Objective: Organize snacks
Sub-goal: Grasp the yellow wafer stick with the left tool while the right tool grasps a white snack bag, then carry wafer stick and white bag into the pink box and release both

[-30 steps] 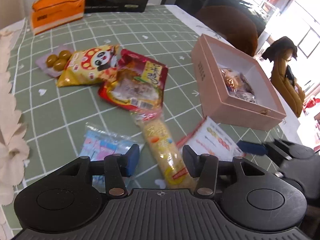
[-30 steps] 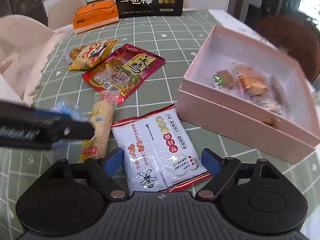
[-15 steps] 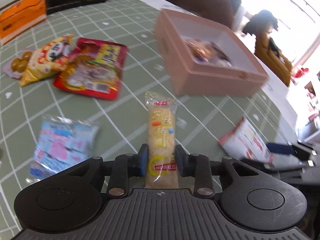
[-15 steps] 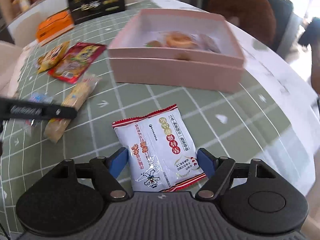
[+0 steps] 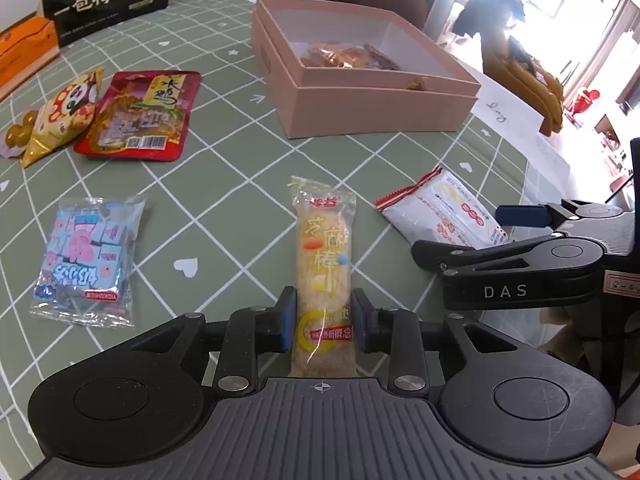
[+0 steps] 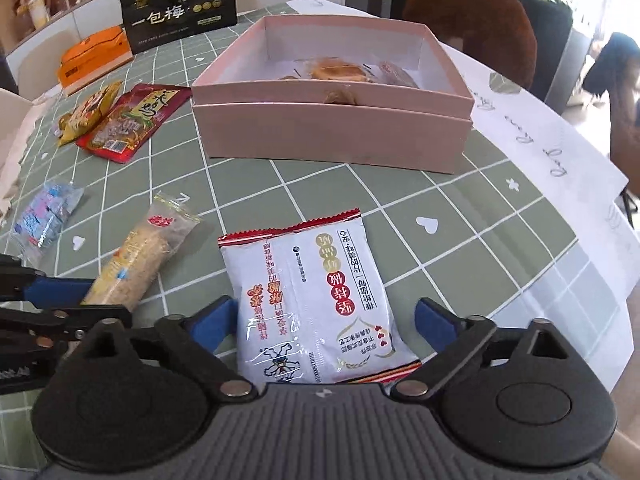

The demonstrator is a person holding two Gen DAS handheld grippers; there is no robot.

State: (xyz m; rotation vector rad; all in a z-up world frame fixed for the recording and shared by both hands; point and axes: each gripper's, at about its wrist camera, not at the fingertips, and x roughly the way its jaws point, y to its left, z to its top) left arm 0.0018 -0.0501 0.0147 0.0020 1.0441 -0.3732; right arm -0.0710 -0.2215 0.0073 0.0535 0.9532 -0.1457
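Green grid-pattern cloth with small white hearts covers the counter (image 5: 224,148); bright window at far right, brown chair behind the far edge.

My left tongs (image 5: 323,319) are clamped on the near end of the long yellow snack stick (image 5: 323,256). Blue pads press both of its sides, and it points straight away from me. Whether its far end is on the cloth or off it, can't tell.

My right tongs (image 6: 324,320) are spread wide and have just been opening further. The white-and-red snack packet (image 6: 316,300) lies flat on the cloth between the jaws, with a gap on both sides and no pad contact.

Pink box (image 6: 332,128) sits open at centre-far, a few wrapped pastries inside against the far-right wall. It is well apart from both items at my tongs.

Left side of the counter:
- blue-and-pink candy bag (image 5: 86,256), near left, flat on the cloth
- red foil pouch (image 5: 140,116), further back
- yellow panda bag (image 5: 64,112), touching the red pouch's left edge
- small pack of olive-coloured balls (image 5: 18,134), partly under the panda bag's left side

Far edge: black gift box (image 6: 178,4) with gold print standing upright, orange carton (image 6: 94,58) beside it on the left. White printed paper (image 6: 552,152) lies along the right edge of the counter.
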